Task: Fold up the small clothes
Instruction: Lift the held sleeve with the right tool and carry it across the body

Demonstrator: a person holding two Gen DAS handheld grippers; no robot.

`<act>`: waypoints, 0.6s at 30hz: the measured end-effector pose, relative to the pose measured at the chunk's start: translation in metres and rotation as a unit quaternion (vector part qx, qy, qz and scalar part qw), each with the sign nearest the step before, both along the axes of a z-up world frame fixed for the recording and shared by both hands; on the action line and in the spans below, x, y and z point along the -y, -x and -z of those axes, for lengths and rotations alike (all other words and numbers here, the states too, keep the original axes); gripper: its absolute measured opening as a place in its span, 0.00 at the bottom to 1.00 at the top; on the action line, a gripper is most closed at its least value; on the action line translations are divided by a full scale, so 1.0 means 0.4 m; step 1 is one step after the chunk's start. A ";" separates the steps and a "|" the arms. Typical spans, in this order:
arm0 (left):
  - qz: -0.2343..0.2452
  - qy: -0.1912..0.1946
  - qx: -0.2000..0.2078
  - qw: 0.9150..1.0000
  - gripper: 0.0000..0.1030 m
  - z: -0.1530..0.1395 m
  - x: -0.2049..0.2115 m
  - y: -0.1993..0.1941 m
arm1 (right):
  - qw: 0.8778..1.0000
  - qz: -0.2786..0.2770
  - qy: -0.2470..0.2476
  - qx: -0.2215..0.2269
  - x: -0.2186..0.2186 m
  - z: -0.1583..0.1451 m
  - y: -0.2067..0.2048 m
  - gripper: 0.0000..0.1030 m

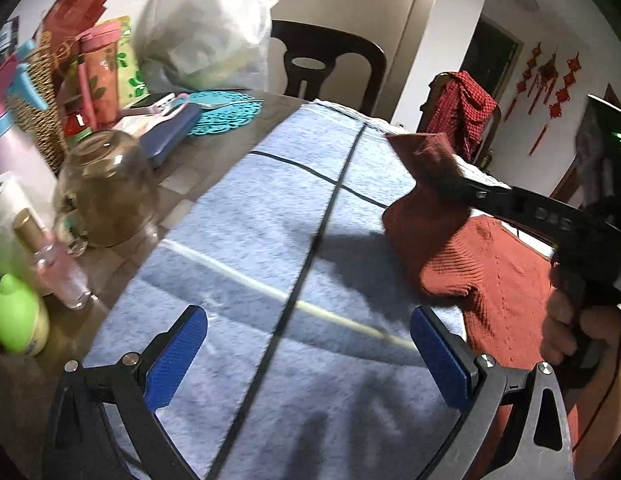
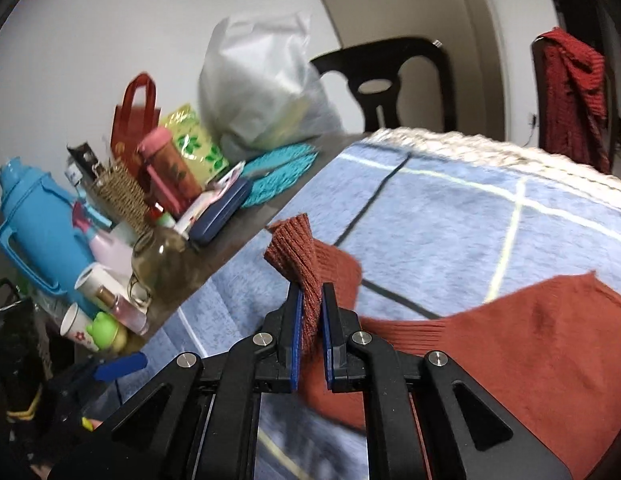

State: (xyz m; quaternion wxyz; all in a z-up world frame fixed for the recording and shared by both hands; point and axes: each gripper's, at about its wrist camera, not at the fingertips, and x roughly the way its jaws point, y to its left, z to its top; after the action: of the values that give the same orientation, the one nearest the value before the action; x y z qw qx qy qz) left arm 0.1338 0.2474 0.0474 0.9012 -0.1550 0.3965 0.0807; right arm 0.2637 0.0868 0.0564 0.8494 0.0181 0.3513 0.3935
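Sweater: the rust-red knit sweater [image 2: 542, 344] lies on the blue towel [image 1: 246, 216], toward its right edge, body mostly flat.
Sleeve: the sleeve [image 2: 298, 256] is lifted off the towel, cuff standing above the pads.
Progress: early by my judgement; one sleeve fold is underway, body folds remain.
Right gripper: the right gripper [image 2: 311, 320] pinches the sleeve, reaching in low from the right.
Left gripper: the left gripper [image 1: 306, 360] is spread wide, holding nothing, over the towel's near edge.
Clutter: bottles and a glass jar [image 1: 106, 192] crowd the table's left edge.

Sweater [image 1: 490, 276] lies on blanket [image 1: 270, 240]; jar [image 1: 106, 192] left of blanket.
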 end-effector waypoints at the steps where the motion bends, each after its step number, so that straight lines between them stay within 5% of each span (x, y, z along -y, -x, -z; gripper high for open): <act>1: 0.004 0.005 -0.002 1.000 1.00 0.002 0.005 -0.009 | 1.000 0.006 -0.005 0.001 0.017 -0.005 0.003 0.08; 6: 0.021 -0.012 0.006 1.000 1.00 -0.009 0.053 -0.030 | 0.999 0.031 -0.027 0.002 0.080 -0.015 -0.001 0.08; 18: 0.043 0.038 0.014 0.998 0.99 -0.012 0.111 -0.130 | 0.991 0.121 -0.055 0.027 0.235 -0.022 0.011 0.08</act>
State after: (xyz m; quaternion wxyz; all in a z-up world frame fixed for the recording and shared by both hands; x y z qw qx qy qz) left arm 0.1858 0.2032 0.0521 0.9027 -0.1731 0.3932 0.0243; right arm 0.2593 -0.0073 0.0654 0.8978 0.0965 0.3012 0.3065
